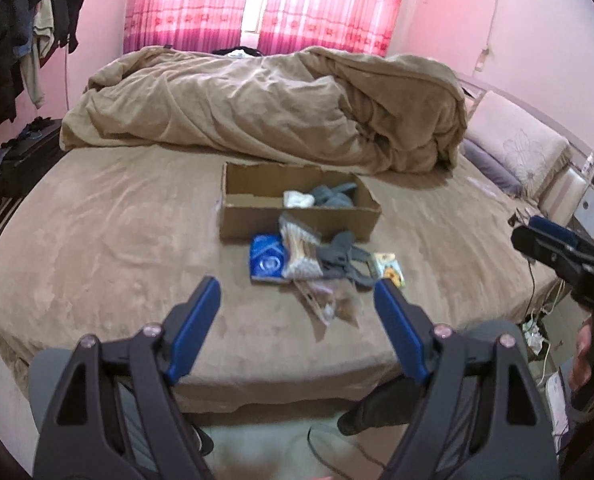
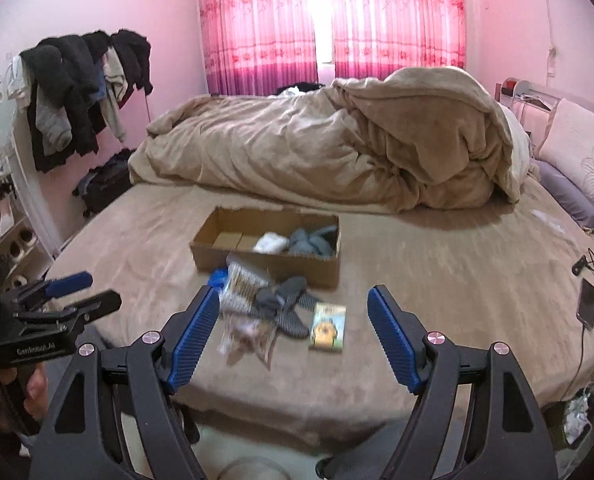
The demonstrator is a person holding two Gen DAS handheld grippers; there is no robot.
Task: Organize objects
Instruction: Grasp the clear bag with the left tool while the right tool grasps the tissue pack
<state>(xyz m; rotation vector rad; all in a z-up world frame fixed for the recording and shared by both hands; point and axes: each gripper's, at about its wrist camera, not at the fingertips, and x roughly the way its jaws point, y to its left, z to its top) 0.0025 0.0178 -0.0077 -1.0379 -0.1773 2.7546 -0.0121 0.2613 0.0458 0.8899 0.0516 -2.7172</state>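
Note:
An open cardboard box (image 1: 297, 222) (image 2: 265, 258) stands on the bed with a white cloth (image 1: 298, 199) (image 2: 271, 243) and a grey cloth (image 1: 335, 196) (image 2: 313, 242) inside. In front of it lie a blue packet (image 1: 267, 260), a clear bag of cotton swabs (image 1: 299, 250) (image 2: 243, 284), grey socks (image 1: 343, 258) (image 2: 283, 306), a small picture card (image 1: 389, 270) (image 2: 328, 326) and a crinkled clear bag (image 1: 329, 304) (image 2: 247, 340). My left gripper (image 1: 297, 292) (image 2: 85, 290) is open and empty, short of the pile. My right gripper (image 2: 293, 304) (image 1: 537, 230) is open and empty, also short of it.
A rumpled tan duvet (image 1: 265, 104) (image 2: 337, 140) covers the far half of the bed. Pillows (image 1: 513, 148) lie at the right. A phone (image 2: 587, 302) on a cable lies near the bed's right edge. Clothes hang on a rack (image 2: 81, 88) at the left, above a suitcase (image 1: 21, 158).

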